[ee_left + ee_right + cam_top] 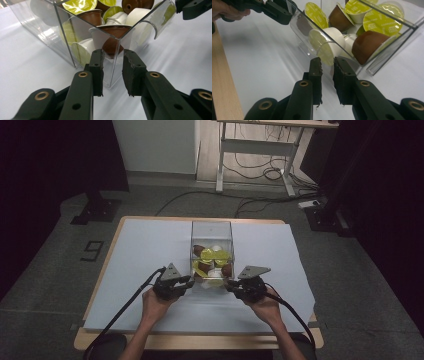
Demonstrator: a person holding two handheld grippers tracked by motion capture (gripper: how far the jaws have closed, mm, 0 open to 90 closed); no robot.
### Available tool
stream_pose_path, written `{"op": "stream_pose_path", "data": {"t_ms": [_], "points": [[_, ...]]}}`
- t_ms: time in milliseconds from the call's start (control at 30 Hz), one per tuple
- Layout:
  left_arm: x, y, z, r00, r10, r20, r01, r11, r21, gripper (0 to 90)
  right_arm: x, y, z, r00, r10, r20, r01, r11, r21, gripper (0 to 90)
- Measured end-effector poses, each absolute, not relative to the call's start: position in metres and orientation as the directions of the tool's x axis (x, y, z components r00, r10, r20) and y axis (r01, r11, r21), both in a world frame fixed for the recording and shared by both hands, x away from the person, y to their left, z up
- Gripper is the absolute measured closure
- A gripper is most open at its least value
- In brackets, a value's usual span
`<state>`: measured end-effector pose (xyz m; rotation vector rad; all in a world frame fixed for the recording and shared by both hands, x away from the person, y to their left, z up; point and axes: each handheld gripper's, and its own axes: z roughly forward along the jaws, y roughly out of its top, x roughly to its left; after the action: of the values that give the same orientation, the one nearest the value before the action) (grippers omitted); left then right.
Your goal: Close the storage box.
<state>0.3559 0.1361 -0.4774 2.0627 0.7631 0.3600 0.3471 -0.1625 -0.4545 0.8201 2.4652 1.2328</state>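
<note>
A clear plastic box (212, 227) stands mid-table and holds several coffee capsules (212, 260) in brown, white and yellow-green. My left gripper (191, 282) is at its front left corner. In the left gripper view the jaws (113, 56) stand apart, astride the box's corner edge (113, 72), with a brown capsule (111, 42) just behind it. My right gripper (227, 284) is at the front right. Its jaws (327, 62) leave a narrow gap right before the box wall (352, 58), in front of a capsule's green lid (324, 47).
A white sheet (150, 250) covers the wooden table (100, 340). The front wall of the box has a curved cut-out (152, 27). Behind the table are cables and a desk frame (255, 150). Bare sheet lies left and right of the box.
</note>
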Motion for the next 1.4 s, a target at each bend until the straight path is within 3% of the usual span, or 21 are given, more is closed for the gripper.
{"op": "stream_pose_path", "data": {"t_ms": [967, 1400], "points": [[0.360, 0.135, -0.477, 0.762, 0.647, -0.021, 0.385, -0.428, 0.818, 70.8, 0.357, -0.142, -0.454, -0.805, 0.592, -0.018, 0.356, 0.508, 0.784, 80.8], [0.356, 0.139, -0.480, 0.758, 0.652, -0.023, 0.393, -0.428, 0.814, 62.4, 0.366, -0.139, -0.454, -0.787, 0.616, -0.043, 0.356, 0.509, 0.784, 80.6]]}}
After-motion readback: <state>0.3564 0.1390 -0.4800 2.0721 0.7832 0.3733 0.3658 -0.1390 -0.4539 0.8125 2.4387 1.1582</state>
